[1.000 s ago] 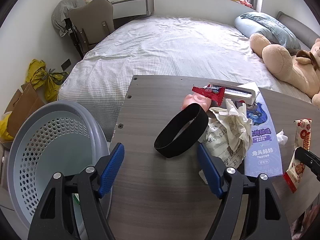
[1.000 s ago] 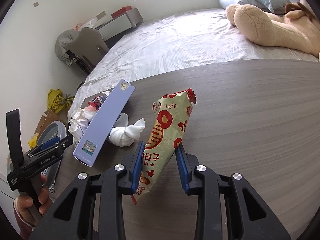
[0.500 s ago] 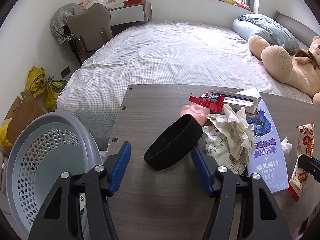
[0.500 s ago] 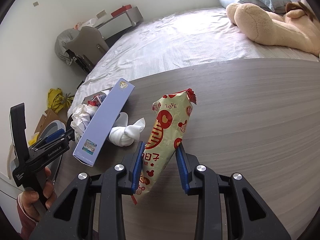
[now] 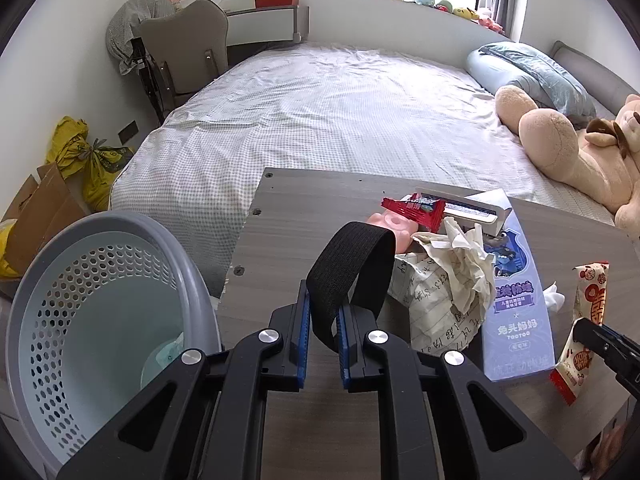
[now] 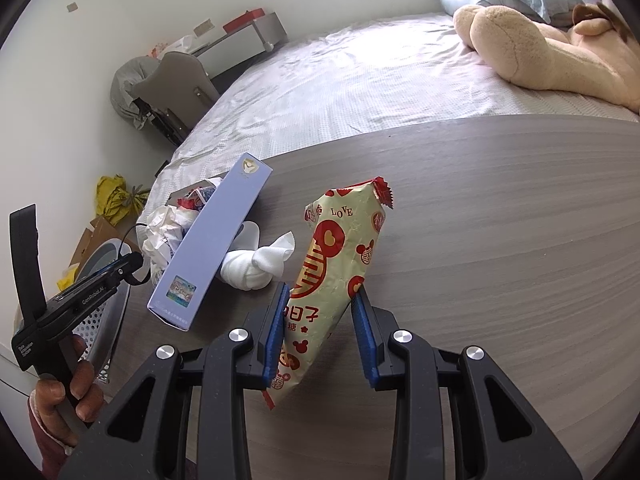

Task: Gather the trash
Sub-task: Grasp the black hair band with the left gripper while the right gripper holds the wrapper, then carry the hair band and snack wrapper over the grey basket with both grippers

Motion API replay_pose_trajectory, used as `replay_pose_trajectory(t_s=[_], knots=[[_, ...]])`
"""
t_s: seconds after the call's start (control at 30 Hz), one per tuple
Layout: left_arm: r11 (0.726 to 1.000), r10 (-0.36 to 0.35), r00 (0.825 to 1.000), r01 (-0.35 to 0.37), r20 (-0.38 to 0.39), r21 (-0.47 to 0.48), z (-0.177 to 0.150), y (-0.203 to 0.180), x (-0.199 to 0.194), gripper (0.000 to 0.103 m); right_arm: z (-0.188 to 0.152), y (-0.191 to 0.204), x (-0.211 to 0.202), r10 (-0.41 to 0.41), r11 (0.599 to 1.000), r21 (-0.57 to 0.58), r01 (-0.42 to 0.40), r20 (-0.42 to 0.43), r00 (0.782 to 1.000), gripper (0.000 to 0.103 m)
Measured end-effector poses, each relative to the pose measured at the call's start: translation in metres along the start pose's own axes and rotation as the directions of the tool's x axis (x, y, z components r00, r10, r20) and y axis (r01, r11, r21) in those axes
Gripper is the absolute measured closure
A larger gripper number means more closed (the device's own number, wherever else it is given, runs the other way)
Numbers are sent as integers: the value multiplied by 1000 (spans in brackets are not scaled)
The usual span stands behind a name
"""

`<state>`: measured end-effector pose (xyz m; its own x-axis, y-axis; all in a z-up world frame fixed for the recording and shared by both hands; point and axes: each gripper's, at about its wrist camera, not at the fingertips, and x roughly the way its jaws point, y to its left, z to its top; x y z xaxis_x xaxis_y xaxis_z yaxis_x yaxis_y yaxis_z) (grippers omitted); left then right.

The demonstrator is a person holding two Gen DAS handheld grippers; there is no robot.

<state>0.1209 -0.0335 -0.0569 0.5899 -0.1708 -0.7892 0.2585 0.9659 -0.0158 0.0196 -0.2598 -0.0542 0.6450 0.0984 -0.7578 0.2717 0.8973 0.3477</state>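
Note:
My left gripper is shut on a black elastic band, whose loop stands up over the near left part of the wooden table. Just behind it lie crumpled paper, a red wrapper, a pink item and a purple box. My right gripper is shut on a cream snack packet with red prints, held tilted above the table. A knotted white tissue lies beside the box. The grey perforated waste basket stands off the table's left edge.
A bed with a checked sheet lies beyond the table, with a teddy bear and a pillow at its right. A chair, yellow bags and cardboard stand by the left wall. A hand holds the left gripper's grip.
The left gripper's jaws have closed from wide open onto the black band, squeezing its near end flat. The right gripper and its packet have not moved.

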Motion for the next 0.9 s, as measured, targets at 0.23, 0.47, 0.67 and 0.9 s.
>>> replay_pose_trajectory(t_s=[0.23,0.47,0.67,0.9], knots=[[999,5,1000,-4,24,-33,-9,7,-31,91,-1,16,-18,19,999,-28,-18,25,999,71],[998,24,998,-21,53,-58,-25,18,-64,91,-1,40,-37,48,995,-87,-44,51,998,71],[996,33,996,-25,84,-89,-36,35,-89,91,-3,70,-39,79,987,-143,-73,35,996,71],[990,62,993,-49,101,-131,-45,66,-104,91,-4,112,-32,119,973,-203,-113,15,993,71]])
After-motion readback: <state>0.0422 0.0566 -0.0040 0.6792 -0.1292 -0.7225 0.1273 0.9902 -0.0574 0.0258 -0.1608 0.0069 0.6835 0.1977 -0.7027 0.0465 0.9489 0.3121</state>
